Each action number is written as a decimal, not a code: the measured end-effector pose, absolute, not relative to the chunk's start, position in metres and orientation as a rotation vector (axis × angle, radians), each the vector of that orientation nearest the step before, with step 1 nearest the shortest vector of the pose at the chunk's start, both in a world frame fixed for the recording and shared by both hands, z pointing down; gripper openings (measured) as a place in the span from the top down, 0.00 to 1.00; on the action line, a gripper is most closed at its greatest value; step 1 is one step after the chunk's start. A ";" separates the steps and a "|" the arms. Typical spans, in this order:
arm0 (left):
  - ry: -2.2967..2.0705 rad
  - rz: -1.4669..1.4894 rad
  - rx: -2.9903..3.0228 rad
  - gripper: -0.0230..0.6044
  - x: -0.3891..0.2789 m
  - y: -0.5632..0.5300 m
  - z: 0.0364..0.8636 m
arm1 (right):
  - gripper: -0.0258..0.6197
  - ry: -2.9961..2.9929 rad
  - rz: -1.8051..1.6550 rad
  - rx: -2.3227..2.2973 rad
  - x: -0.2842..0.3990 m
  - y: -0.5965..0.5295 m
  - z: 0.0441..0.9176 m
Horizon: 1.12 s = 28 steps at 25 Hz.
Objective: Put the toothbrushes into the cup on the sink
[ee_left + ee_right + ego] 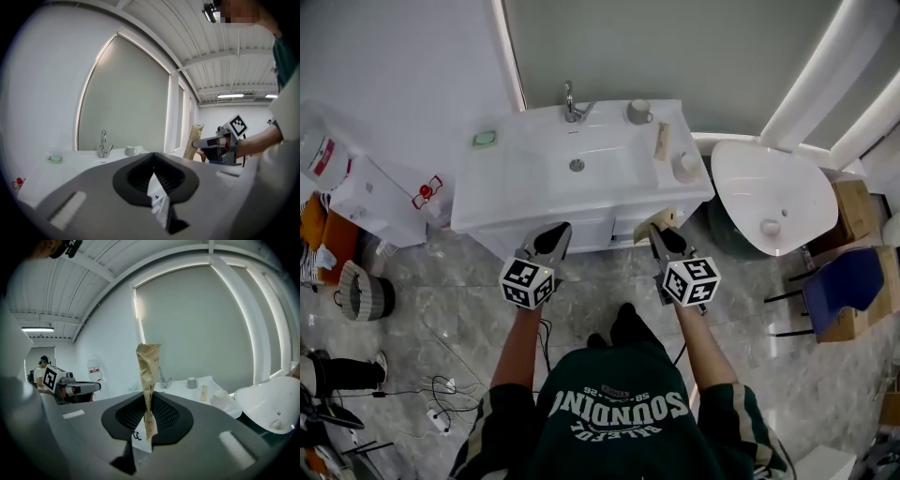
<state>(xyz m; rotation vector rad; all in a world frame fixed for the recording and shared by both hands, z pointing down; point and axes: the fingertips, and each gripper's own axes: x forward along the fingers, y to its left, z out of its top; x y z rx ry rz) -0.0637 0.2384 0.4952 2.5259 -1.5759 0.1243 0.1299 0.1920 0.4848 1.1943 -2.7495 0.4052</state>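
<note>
My right gripper (pixel 662 225) (pixel 149 398) is shut on a toothbrush in a brown paper wrapper (pixel 148 380) that stands up between its pads; the left gripper view shows that wrapper (pixel 193 140) too. My left gripper (pixel 556 238) (pixel 153 155) is shut and holds nothing. Both hover just in front of the white sink counter (pixel 516 183). On the counter stand a grey mug (pixel 639 112) (pixel 192 382) (pixel 131 150) by the tap (pixel 572 103) and a white cup (pixel 686 167) (pixel 219 399) at the right end. A second wrapped toothbrush (pixel 661 141) (pixel 204 393) lies between them.
A green soap dish (pixel 485 139) sits at the counter's left. A loose white basin (pixel 769 197) lies on the floor to the right, beside a blue chair (pixel 844 281) and boxes. A water dispenser (pixel 337 169), a basket (pixel 361 292) and cables (pixel 441 394) are on the left.
</note>
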 end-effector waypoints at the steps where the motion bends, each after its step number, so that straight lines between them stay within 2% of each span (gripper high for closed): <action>1: -1.573 0.121 2.526 0.88 -0.065 0.234 0.495 | 0.90 -2.747 0.407 1.203 0.130 0.188 0.485; 14: -1.547 0.134 2.519 0.88 -0.081 0.133 0.511 | 0.90 -2.725 0.452 1.226 0.114 0.087 0.504; 28: -1.614 0.164 2.445 0.88 -0.099 -0.059 0.509 | 0.90 -2.758 0.459 1.107 0.073 -0.128 0.494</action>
